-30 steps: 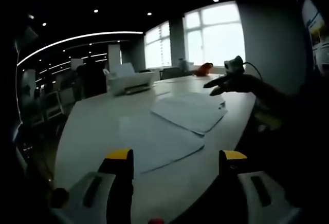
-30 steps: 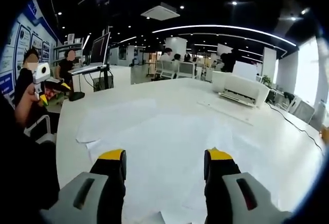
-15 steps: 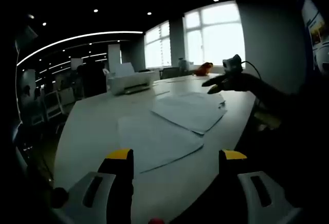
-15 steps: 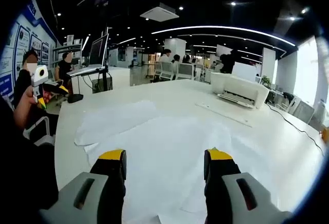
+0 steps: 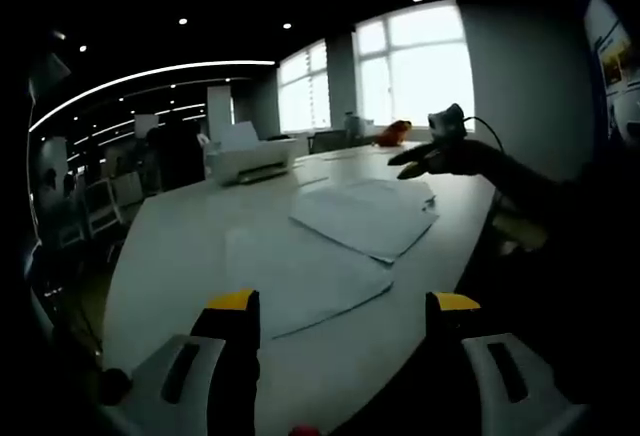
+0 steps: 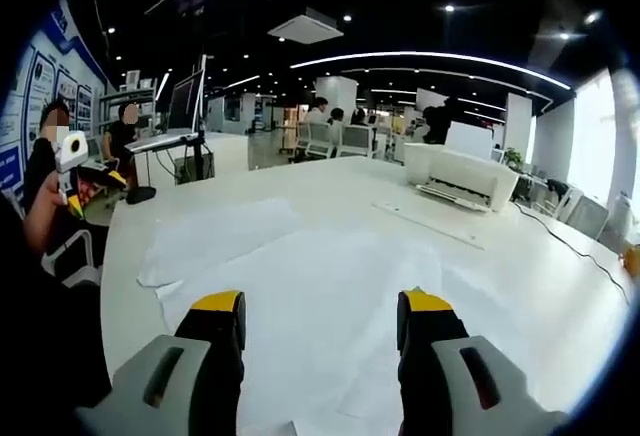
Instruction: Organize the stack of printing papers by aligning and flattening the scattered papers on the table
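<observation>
Here, in the left gripper view, your left gripper (image 5: 340, 318) hangs above the near edge of the white table (image 5: 170, 246), its yellow-tipped jaws spread wide with nothing between them. The papers (image 5: 330, 241) lie ahead in two loose groups: a nearer sheet (image 5: 300, 276) lying flat just beyond the jaws, and a farther pile (image 5: 365, 216) overlapping its far corner, turned at an angle to it. The nearer sheet's front corner sits close to the table's right edge. Left of the papers the tabletop is bare all the way to its left edge. A white printer (image 5: 245, 156) stands well behind them, toward the windows (image 5: 415, 66). Your right gripper (image 5: 425, 161) comes in from the right, over the far pile's right corner; you cannot tell from here whether it touches the paper. An orange object (image 5: 395, 133) rests far back near the windows, too small to identify.

In the right gripper view, your right gripper (image 6: 320, 318) also has its jaws apart and holds nothing. The papers (image 6: 300, 286) spread under and ahead of the jaws, edges uneven, with one sheet jutting out toward the table's left edge (image 6: 125, 256). Bare tabletop runs beyond the papers to the printer (image 6: 462, 176) and along the right side, where a dark cable (image 6: 570, 241) trails. Your left gripper (image 6: 75, 156) shows at far left, off the table's edge. Seated people (image 6: 330, 121) and a monitor (image 6: 185, 101) stand well behind.
</observation>
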The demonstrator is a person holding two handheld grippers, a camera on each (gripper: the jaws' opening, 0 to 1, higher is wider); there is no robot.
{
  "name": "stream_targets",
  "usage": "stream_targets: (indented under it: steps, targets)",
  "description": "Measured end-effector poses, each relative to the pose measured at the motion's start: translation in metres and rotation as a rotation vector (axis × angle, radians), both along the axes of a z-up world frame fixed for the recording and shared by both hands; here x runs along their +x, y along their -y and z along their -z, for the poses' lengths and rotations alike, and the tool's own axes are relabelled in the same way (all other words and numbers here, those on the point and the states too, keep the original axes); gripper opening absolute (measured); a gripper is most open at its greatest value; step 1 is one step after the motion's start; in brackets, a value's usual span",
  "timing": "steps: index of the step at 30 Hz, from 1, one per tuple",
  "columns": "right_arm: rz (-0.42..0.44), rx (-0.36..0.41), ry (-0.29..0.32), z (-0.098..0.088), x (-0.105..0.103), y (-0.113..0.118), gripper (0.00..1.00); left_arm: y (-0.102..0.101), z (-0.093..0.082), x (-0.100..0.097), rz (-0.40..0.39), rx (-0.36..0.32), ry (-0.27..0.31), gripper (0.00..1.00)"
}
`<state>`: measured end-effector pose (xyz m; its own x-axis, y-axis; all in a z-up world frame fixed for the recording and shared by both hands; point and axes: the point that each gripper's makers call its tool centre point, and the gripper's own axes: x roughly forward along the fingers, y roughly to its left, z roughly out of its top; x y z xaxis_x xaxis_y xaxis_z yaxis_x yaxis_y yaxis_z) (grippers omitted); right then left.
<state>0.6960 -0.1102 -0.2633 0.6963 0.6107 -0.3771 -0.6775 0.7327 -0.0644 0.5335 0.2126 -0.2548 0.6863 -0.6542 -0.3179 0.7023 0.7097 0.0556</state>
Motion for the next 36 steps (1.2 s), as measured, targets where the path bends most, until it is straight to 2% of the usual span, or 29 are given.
stream_targets:
  steps: [10, 22, 26, 31, 36]
  targets:
    - [0.009, -0.001, 0.003, -0.003, 0.008, -0.003, 0.57, 0.002, 0.001, 0.000, 0.005, 0.004, -0.004, 0.70]
    - [0.021, 0.006, -0.005, 0.001, 0.015, -0.004, 0.57, 0.003, 0.004, -0.001, 0.007, -0.001, -0.009, 0.70]
    - [0.028, 0.013, -0.018, 0.004, 0.023, -0.002, 0.57, 0.002, 0.009, 0.002, -0.001, 0.007, -0.023, 0.70]
    - [0.033, 0.026, -0.021, 0.002, 0.035, 0.002, 0.56, 0.006, 0.002, -0.001, 0.014, 0.004, -0.009, 0.70]
    - [0.034, 0.022, -0.021, 0.001, 0.038, 0.000, 0.56, 0.004, 0.004, 0.000, 0.004, 0.000, -0.012, 0.70]
